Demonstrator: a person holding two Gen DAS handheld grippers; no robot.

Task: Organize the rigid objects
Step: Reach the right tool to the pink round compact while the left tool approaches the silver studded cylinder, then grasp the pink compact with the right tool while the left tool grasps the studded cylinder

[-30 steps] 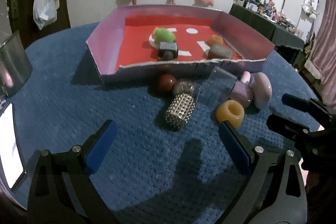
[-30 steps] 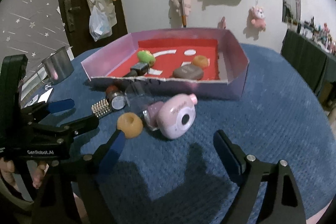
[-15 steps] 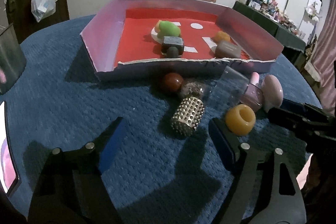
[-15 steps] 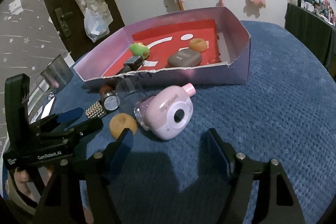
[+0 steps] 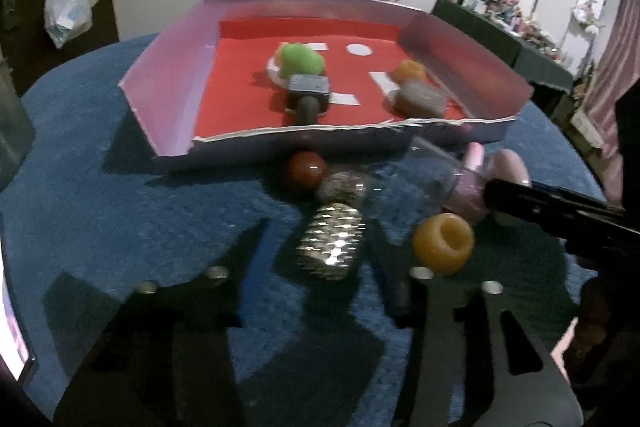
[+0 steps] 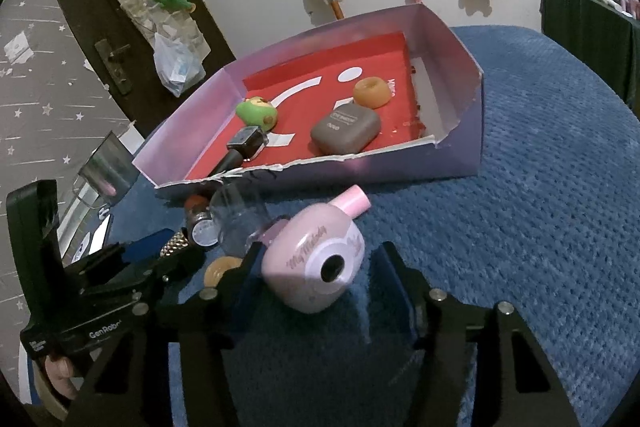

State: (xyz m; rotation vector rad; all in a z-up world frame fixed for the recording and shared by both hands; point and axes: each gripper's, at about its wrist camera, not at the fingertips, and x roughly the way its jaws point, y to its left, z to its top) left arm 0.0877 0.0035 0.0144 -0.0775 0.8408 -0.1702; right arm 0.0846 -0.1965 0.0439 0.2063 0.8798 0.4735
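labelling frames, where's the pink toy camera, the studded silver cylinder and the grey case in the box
pink toy camera (image 6: 316,267), right wrist view, its front face
studded silver cylinder (image 5: 332,241), left wrist view, its studded side
grey case (image 6: 346,129), right wrist view, its top face

The blue cloth (image 5: 120,211) is viewed low and close from both wrist cameras, the left facing the tray (image 5: 172,75) head-on and the right angled from its right (nearer the pink camera (image 6: 316,267)), with tray and clutter shared between views.
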